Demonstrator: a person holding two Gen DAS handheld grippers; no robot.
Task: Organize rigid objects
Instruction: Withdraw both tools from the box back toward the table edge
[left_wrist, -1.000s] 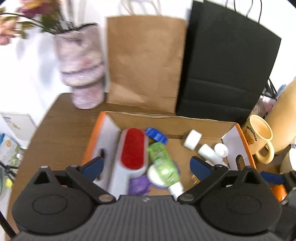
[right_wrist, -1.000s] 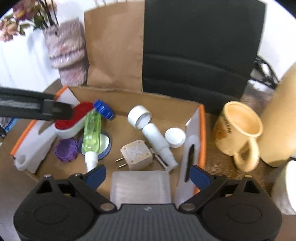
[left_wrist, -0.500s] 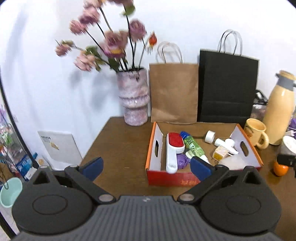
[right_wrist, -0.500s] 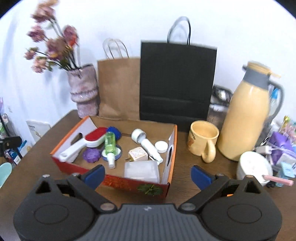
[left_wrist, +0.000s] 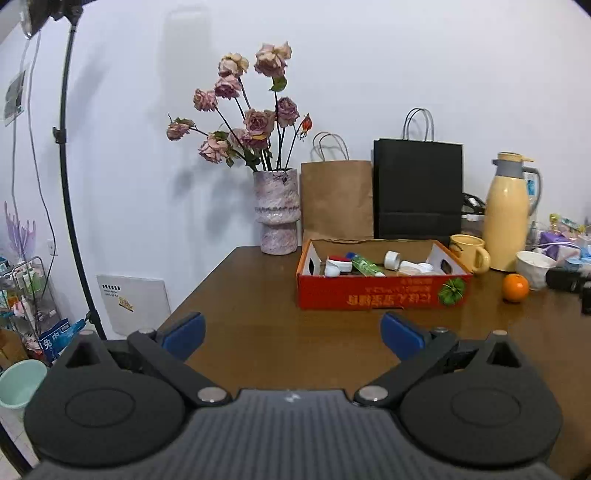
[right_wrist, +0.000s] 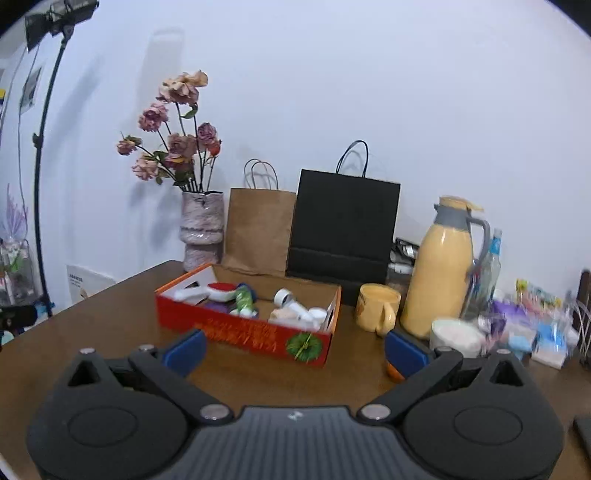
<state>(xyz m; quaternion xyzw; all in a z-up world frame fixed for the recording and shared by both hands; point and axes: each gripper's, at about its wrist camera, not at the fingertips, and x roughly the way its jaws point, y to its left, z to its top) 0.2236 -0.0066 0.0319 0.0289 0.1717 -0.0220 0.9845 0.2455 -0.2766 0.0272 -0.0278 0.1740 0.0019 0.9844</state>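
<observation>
A red cardboard box (left_wrist: 380, 295) stands on the brown table (left_wrist: 258, 332); it also shows in the right wrist view (right_wrist: 243, 332). In it lie a red-and-white brush (left_wrist: 338, 263), a green bottle (left_wrist: 364, 266), a white roll (left_wrist: 391, 258) and other small white items. My left gripper (left_wrist: 291, 332) is open and empty, well back from the box. My right gripper (right_wrist: 293, 349) is open and empty, low over the table in front of the box.
A vase of dried roses (left_wrist: 277, 210), a brown paper bag (left_wrist: 336, 199) and a black paper bag (left_wrist: 417, 195) stand behind the box. A yellow mug (left_wrist: 469, 253), a thermos (left_wrist: 506, 214), a white cup (left_wrist: 533, 264) and an orange (left_wrist: 515, 288) stand right. A light stand (left_wrist: 70, 177) rises left.
Both grippers have pulled back and away from over the box, so the whole table and wall now show. Both stay open and empty.
</observation>
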